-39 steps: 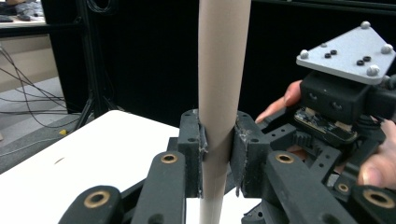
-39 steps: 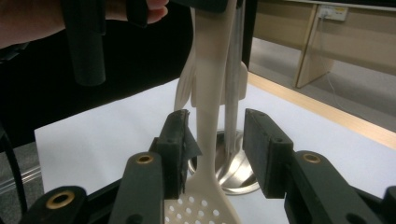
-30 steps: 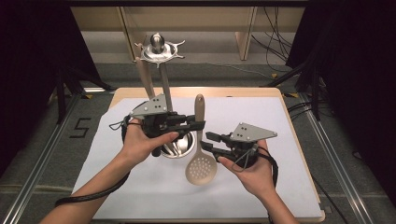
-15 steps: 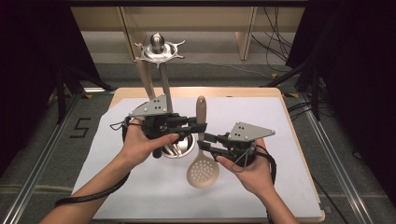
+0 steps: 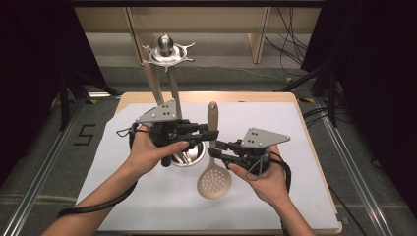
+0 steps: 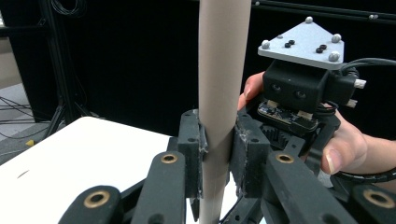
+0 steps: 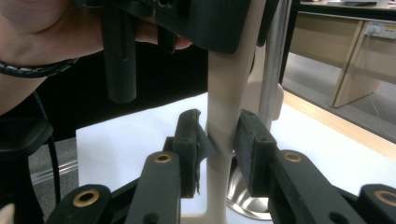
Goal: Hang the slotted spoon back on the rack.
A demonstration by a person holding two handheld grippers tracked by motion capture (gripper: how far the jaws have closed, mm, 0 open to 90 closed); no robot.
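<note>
Both tongs clamp one beige slotted plastic spoon (image 5: 214, 172) beside the steel utensil holder (image 5: 189, 153): left tongs (image 6: 216, 154) on the handle, right tongs (image 7: 219, 151), just closing, at its neck. A handover seems underway; next, one must release.

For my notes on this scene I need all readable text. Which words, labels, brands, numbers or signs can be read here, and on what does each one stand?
"5": a dark digit on the grey floor, left of the table.
No other text can be read: the slotted spoon, the left gripper, the right gripper and its circuit board show no legible writing.
</note>
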